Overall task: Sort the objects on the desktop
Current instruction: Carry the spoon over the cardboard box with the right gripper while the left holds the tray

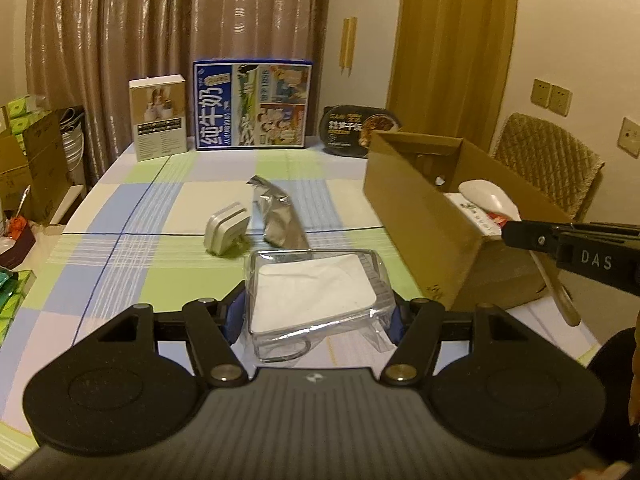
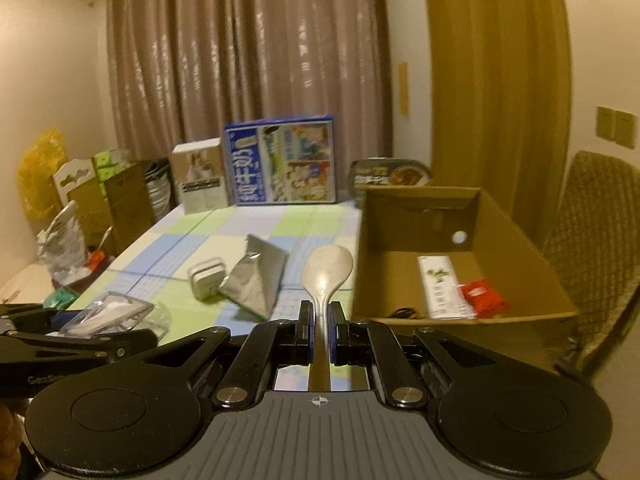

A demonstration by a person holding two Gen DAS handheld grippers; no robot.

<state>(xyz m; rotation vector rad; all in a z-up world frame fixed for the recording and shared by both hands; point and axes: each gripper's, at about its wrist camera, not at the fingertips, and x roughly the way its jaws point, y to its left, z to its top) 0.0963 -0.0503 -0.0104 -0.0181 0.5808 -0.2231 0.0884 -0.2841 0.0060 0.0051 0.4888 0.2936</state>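
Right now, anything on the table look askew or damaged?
The silver foil pouch is crumpled and torn open at the top, slumped mid-table beside the small white case, which sits tilted on its edge. Nothing spilled.

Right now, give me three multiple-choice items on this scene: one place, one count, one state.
1. Where is the red packet?
A. inside the cardboard box
B. on the tablecloth
C. in the left claw

2. How many claws hold something?
A. none
B. one
C. two

3. The right claw is:
A. open and empty
B. shut on the spoon
C. shut on the silver pouch

Answers: 1 A, it lies on the box floor; 2 C, the left claw holds the clear plastic case, the right the spoon; 3 B, its pads clamp the handle.
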